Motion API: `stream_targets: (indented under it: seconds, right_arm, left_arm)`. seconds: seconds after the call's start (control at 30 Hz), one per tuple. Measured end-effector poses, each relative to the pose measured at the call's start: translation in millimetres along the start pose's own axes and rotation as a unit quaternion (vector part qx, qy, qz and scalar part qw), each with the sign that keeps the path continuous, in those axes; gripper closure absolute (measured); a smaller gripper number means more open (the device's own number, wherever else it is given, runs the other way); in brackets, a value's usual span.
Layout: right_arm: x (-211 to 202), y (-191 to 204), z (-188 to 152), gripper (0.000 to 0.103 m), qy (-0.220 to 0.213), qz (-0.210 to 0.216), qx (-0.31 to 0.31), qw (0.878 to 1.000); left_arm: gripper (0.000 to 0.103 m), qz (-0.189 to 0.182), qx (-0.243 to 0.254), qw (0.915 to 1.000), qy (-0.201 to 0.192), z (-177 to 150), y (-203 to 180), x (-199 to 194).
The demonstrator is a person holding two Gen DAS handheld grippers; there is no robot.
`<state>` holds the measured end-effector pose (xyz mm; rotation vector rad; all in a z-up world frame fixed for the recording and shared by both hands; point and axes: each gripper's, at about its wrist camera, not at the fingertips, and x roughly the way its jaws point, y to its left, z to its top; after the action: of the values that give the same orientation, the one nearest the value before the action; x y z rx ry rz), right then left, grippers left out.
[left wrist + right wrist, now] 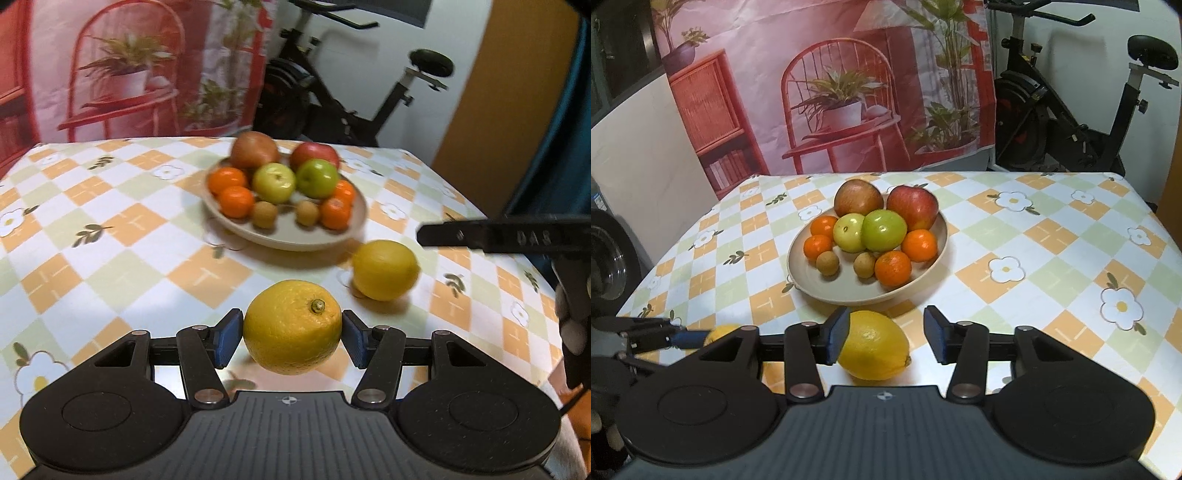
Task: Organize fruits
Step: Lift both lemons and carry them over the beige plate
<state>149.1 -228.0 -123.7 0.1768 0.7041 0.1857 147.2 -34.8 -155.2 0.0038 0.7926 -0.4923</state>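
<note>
A yellow citrus fruit with a green stem stub (288,317) hangs just above the checked tablecloth, and my left gripper (291,338) is shut on it, both blue pads against its sides. A second yellow lemon (384,269) lies on the cloth to the right, in front of the plate. In the right wrist view this lemon (875,347) sits between the jaws of my right gripper (886,339), which is open: the left pad is at the peel, the right pad stands apart. The beige plate (849,295) holds red and green apples, several tangerines and two small brown fruits.
The left gripper's finger (676,338) and its fruit (720,330) show at the right wrist view's left edge. An exercise bike (1071,110) stands behind the table's far right corner, a printed backdrop (831,92) behind its far edge, and a washing machine (605,258) to the left.
</note>
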Motion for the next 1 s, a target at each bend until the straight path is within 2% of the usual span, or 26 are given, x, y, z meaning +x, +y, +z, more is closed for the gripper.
stream_targets:
  seconds: [0.3,0.47,0.67,1.0]
  right_arm:
    - [18,10,-9,0.036,0.013,0.010,-0.027,1.000]
    - [33,20,-18,0.032,0.011,0.000,-0.071,0.997]
    - [46,20,-30,0.032,0.005,-0.004,-0.098,0.995]
    - [54,9,-32,0.039,-0.011,0.026,-0.106,0.994]
  left_arm:
    - [0.043,0.032,-0.030,0.9988,-0.024,3,22,-5]
    - [0.043,0.048,-0.040,0.9975,-0.032,4,31,-5]
    - [0.043,0.054,-0.048,0.9970,-0.029,2,37,-2]
    - [0.043,0.060,-0.056,0.9963,-0.027,0,40,-1]
